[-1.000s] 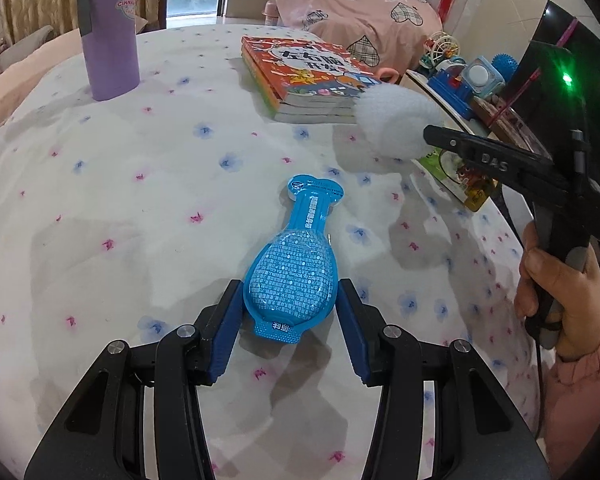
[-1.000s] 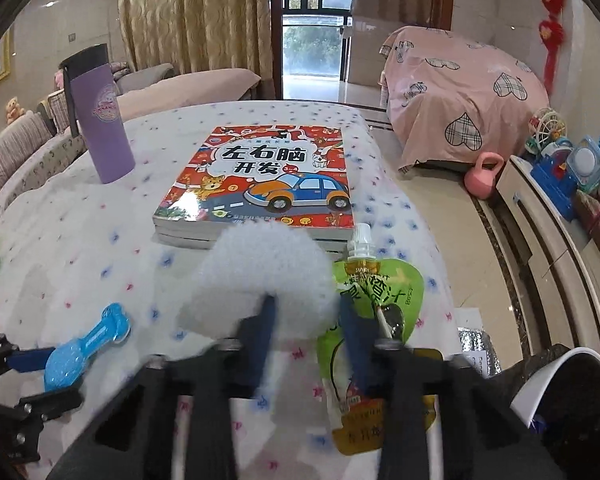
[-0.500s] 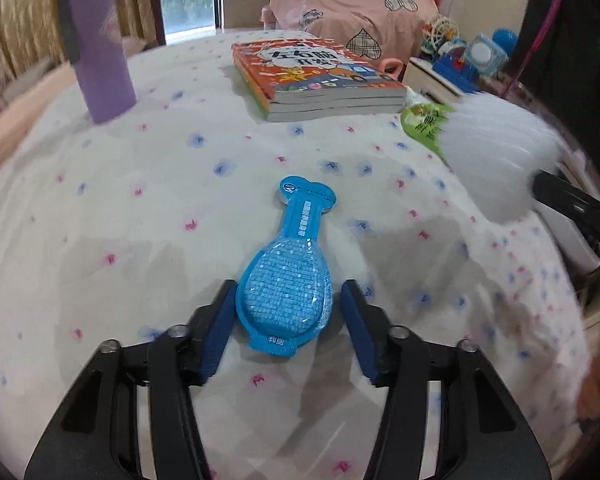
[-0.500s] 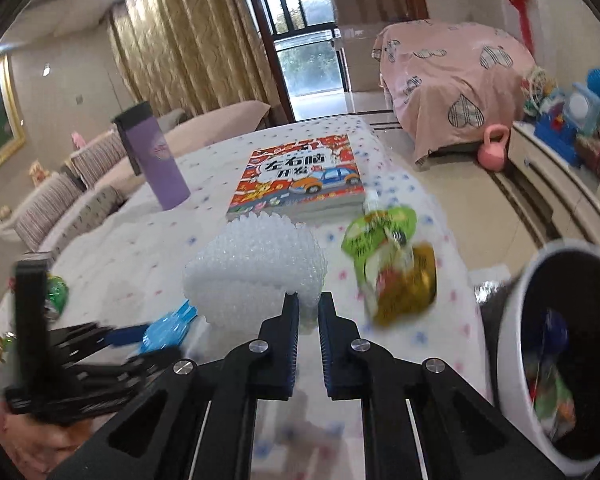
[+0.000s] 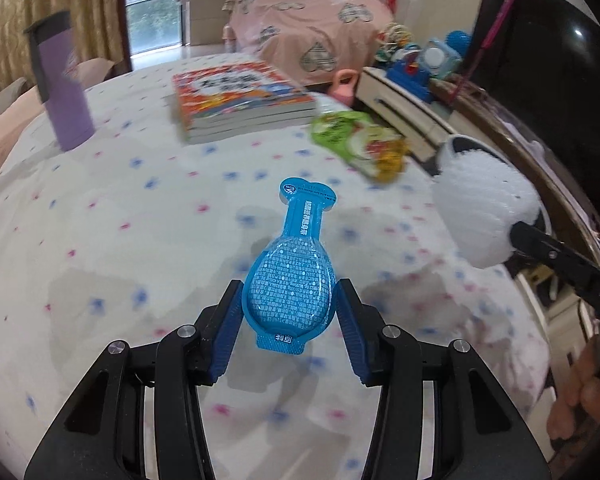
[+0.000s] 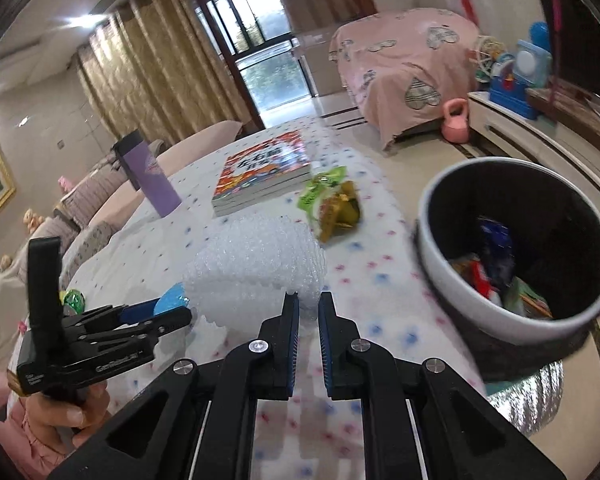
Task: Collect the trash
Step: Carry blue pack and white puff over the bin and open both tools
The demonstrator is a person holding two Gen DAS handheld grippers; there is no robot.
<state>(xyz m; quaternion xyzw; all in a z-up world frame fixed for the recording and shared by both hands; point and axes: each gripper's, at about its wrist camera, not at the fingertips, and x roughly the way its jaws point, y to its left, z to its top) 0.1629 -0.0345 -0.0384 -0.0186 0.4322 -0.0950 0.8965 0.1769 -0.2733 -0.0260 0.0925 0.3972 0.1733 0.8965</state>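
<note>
Far left on the white flower-print tablecloth stood a tall purple tumbler with a black lid, then the stack of bright red-covered books. Centre stage, the left gripper had its blue pads pressed to both sides of a blue bottle-shaped plastic sachet, lifted clear above the cloth. Beyond it a green and yellow spouted snack pouch lay near the table's edge. On the right, the right gripper was nearly closed, pinching the edge of a white wad of bubble wrap up off the table. Just beyond the table's right edge sat the round white bin with black interior, wrappers already inside.
</note>
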